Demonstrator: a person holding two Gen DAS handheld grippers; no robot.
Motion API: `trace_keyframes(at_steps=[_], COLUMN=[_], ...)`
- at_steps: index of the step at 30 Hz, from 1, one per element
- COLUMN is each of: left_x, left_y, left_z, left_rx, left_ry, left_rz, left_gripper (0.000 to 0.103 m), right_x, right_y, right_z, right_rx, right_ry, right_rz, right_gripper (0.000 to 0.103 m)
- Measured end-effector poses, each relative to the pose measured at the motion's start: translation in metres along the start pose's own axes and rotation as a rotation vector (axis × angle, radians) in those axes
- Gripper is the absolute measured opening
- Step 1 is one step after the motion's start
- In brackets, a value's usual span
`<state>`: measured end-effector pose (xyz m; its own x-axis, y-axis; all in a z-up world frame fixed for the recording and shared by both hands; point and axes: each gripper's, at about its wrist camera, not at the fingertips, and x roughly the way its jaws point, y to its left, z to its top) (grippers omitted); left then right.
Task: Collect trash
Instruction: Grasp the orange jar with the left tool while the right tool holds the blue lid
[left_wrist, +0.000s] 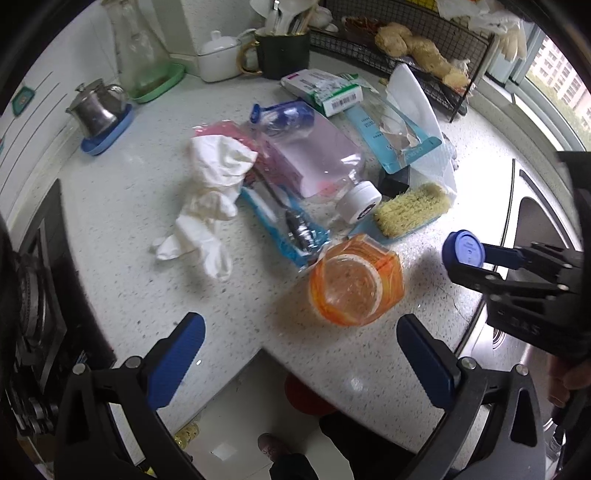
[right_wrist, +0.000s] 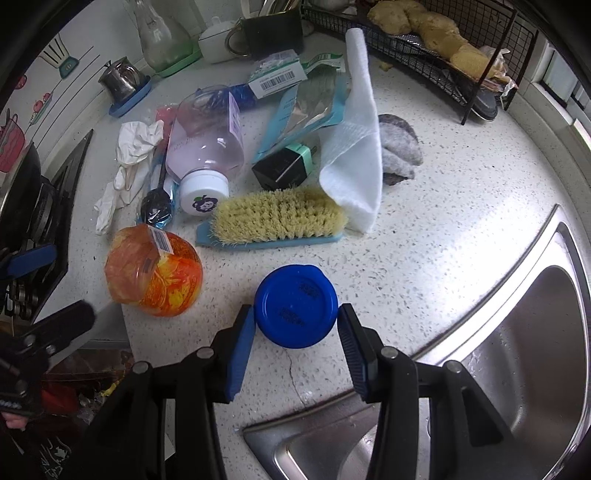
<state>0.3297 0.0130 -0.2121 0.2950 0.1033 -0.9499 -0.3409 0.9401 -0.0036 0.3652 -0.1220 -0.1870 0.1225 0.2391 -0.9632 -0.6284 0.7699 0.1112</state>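
While our right tool (right_wrist: 296, 321) grips a blue lid (right_wrist: 296, 305) just above the speckled bench (right_wrist: 424, 236) near the sink (right_wrist: 535, 332), our left tool (left_wrist: 301, 363) hangs open and empty beside the orange jar (left_wrist: 356, 280) lying among the litter.
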Motion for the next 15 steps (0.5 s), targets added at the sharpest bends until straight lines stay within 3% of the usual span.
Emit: trace_keyframes(at_steps=[9, 11, 15], left_x=[0.029, 0.035, 0.032], left_y=[-0.016, -0.019, -0.026], left_z=[0.016, 0.02, 0.023], left_rx=[0.03, 0.04, 0.078], left_ry=[0.022, 0.044, 0.034], left_rz=[-0.017, 0.008, -0.025], left_gripper=[0.103, 0.103, 0.103], right_x=[-0.02, -0.022, -0.031], right_y=[-0.029, -0.033, -0.038], right_z=[-0.021, -0.027, -0.032], right_rx=[0.042, 0.047, 0.059], right_ry=[-0.002, 0.004, -0.003], right_rz=[0.002, 0.003, 0.011], right_gripper=[0.043, 0.043, 0.043])
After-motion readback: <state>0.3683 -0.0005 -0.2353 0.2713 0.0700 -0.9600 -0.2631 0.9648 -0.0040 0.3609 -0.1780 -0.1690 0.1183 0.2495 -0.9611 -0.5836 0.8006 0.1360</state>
